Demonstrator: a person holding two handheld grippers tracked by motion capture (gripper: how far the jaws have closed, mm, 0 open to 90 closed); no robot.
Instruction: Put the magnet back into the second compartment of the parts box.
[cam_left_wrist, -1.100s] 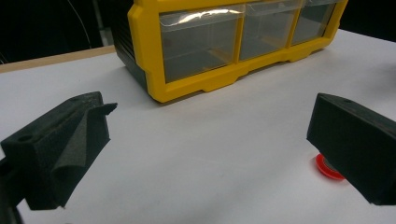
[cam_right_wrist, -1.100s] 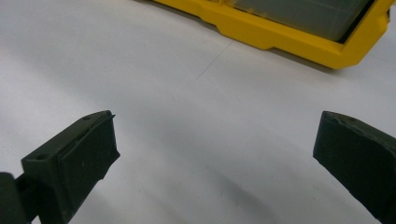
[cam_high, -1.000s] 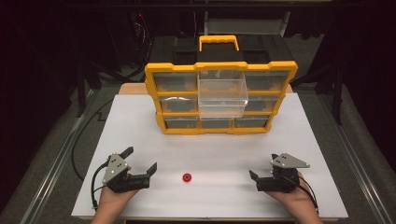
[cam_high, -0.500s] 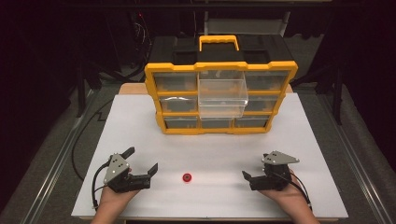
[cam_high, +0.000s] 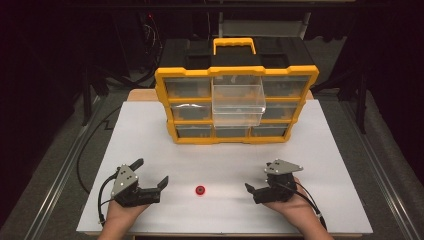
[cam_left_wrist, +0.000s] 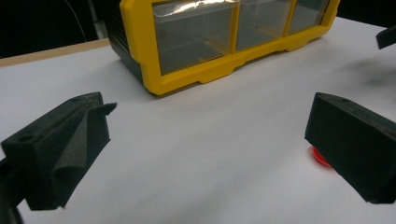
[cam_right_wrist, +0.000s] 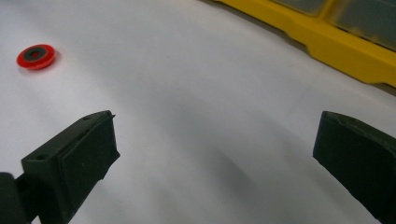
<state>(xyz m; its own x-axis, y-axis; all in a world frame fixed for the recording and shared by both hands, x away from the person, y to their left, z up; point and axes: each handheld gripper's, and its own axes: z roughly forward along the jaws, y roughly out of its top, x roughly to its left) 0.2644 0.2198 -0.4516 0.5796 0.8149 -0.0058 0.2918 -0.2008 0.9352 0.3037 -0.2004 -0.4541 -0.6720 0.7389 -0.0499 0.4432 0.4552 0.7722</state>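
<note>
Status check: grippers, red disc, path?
Left gripper and right gripper open, empty. Red disc on mat between them. Nothing in the way.

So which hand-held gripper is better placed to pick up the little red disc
Probably the left hand-held gripper: its open jaws already point at the red disc, which lies right beside one jaw. The right hand-held gripper, also open, sits slightly farther away.

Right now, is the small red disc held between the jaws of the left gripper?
No, the red disc lies free on the white table, between the open left gripper and right gripper.
</note>
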